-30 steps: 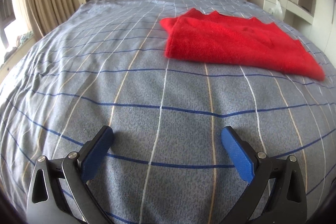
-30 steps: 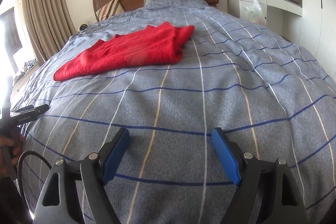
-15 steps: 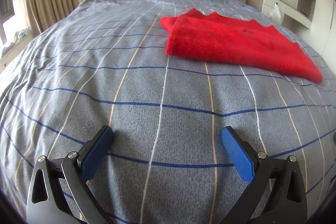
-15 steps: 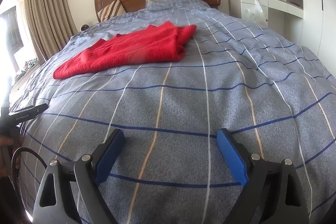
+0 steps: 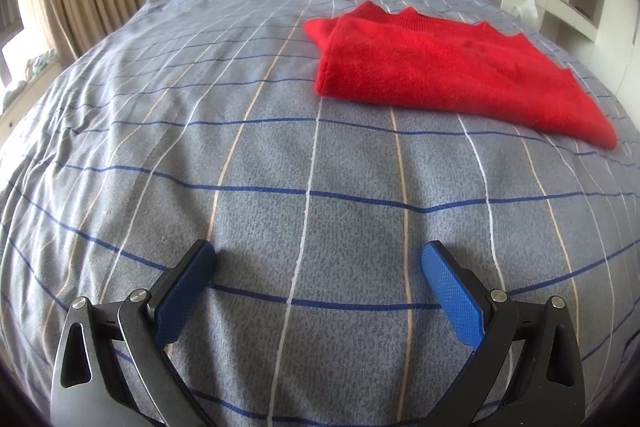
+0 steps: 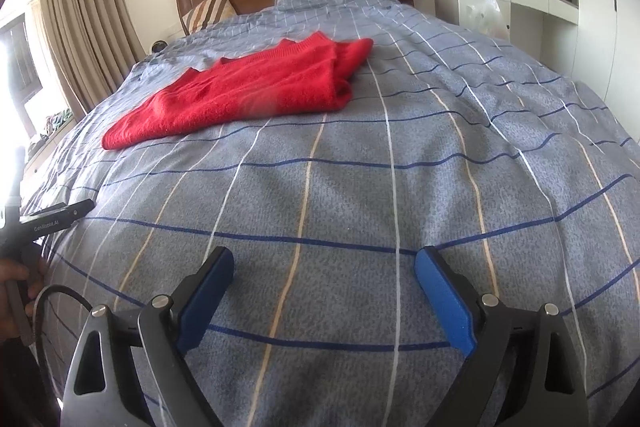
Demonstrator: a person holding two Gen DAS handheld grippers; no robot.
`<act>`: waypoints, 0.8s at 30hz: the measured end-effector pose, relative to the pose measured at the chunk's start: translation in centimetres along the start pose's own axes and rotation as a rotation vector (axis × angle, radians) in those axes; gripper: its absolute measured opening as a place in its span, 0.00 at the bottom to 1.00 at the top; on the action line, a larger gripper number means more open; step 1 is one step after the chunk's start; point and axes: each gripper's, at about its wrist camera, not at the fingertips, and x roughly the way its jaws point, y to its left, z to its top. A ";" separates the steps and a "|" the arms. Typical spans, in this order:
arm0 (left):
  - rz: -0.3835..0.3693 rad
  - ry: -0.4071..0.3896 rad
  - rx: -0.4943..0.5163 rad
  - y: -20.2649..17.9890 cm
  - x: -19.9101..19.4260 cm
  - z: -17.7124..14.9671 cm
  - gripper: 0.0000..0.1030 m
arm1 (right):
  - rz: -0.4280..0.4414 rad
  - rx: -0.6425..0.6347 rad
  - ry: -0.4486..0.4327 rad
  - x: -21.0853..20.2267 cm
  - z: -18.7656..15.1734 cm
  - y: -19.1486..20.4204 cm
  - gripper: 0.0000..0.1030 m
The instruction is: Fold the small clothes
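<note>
I had both claws spread wide and empty over the bed [image 5: 256, 187], the left claw [image 5: 316, 267] and the right claw [image 6: 324, 271] each low in its own frame, well apart from the garment. The red sweater [image 5: 440, 67] lay in the upper right of the left view and the upper left of the right view [image 6: 248, 91], flat on the checked cover and apparently already doubled over once, its folded edge thick at one end. I judged that I had it spread there because the soft, broad cover gave room for another fold. At the left edge of the right view my other handle [image 6: 44, 223] showed, gripped in a hand [image 6: 16, 291]; its printing seemed to read "GenRobot.AI".
</note>
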 end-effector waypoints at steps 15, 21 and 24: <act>-0.089 -0.065 0.005 1.6 -0.7 -1.9 1.00 | 0.269 0.422 0.178 15.0 16.6 -6.2 0.77; -0.141 -0.131 0.010 2.4 -1.2 -3.2 1.00 | 0.120 0.277 0.201 15.2 19.7 -1.7 0.09; -0.143 -0.155 0.012 2.3 -1.4 -3.4 1.00 | 0.162 0.191 0.164 13.2 23.2 2.9 0.09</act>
